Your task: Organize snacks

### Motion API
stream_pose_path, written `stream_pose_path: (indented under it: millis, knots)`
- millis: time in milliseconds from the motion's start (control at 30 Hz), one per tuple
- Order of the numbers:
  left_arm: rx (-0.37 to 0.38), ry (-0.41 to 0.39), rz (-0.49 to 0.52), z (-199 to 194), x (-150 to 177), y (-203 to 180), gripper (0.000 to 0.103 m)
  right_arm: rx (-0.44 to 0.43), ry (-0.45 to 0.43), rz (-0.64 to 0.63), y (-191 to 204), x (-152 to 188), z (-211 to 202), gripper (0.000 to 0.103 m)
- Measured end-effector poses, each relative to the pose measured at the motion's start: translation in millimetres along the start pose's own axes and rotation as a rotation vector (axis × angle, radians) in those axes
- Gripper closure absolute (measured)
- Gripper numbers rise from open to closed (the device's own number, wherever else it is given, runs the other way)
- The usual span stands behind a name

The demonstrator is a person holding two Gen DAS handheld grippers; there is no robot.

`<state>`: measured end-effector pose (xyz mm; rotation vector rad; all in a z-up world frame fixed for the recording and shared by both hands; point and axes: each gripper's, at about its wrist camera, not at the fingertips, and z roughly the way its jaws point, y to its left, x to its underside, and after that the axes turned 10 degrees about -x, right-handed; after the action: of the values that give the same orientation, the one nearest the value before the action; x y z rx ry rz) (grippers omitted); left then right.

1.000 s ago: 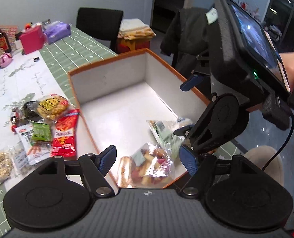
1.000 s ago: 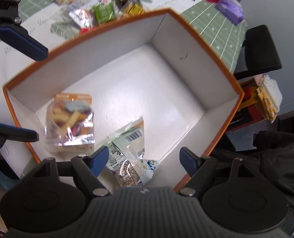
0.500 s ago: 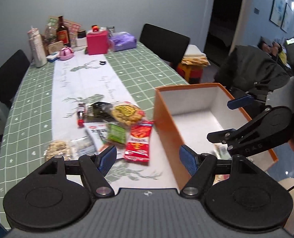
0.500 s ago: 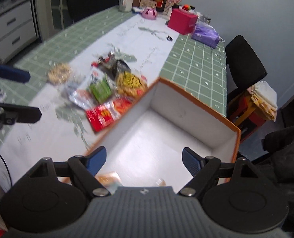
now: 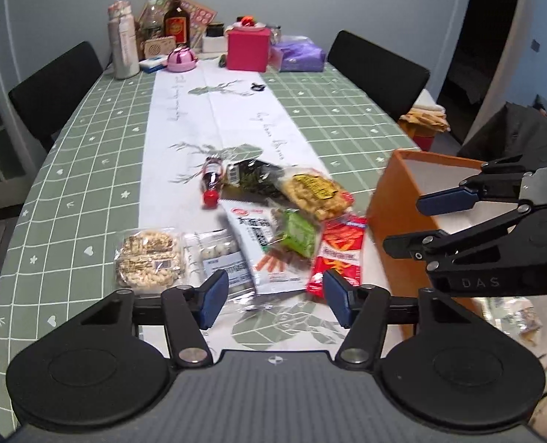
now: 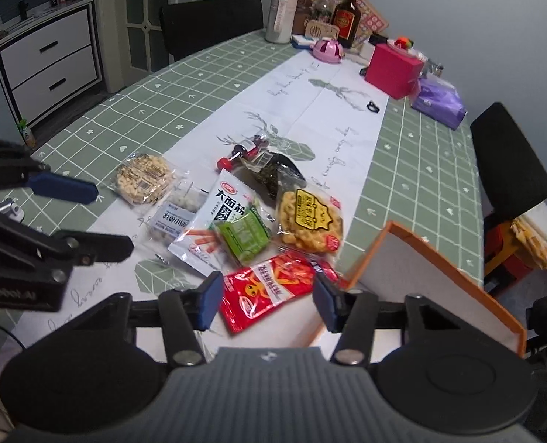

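Snacks (image 6: 233, 221): about eight packets beside one orange box (image 6: 436, 273); both grippers (image 5: 273, 297) (image 6: 268, 301) closing, empty.

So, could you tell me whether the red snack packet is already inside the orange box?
No, the red snack packet lies on the table runner beside the orange box.
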<state>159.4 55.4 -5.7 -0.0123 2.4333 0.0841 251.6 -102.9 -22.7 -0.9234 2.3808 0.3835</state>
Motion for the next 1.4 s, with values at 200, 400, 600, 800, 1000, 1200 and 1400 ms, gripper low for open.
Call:
stream_pose_path:
  millis: [200,400,600,800,1000,1200,1400]
  knots:
    - [0.04,0.046,-0.043,33.6,10.3,12.4,0.047,-0.029,0.085,0.124,-3.0,-13.1,47.6,0.055]
    - [0.088,0.089,-0.083,63.0,19.8,15.1,0.055,-0.024,0.18,0.113,1.5,-16.8,86.9,0.056]
    - [0.123,0.098,-0.165,83.7,19.9,19.4,0.062,0.016,0.24,0.224,-11.7,-20.3,113.5,0.056]
    - [0.149,0.093,-0.251,96.1,22.2,22.8,0.067,0.03,0.264,0.344,-25.9,-19.6,131.2,0.056]
    - [0.156,0.096,-0.29,100.7,22.4,23.4,0.091,0.057,0.277,0.333,-20.8,-19.7,138.9,0.05]
    - [0.1,0.108,-0.261,96.5,22.5,15.3,0.097,0.131,0.28,0.261,-5.5,-16.9,139.9,0.06]
    - [0.079,0.132,-0.267,84.8,28.6,17.3,0.098,0.104,0.254,0.238,4.1,-11.2,130.6,0.092]
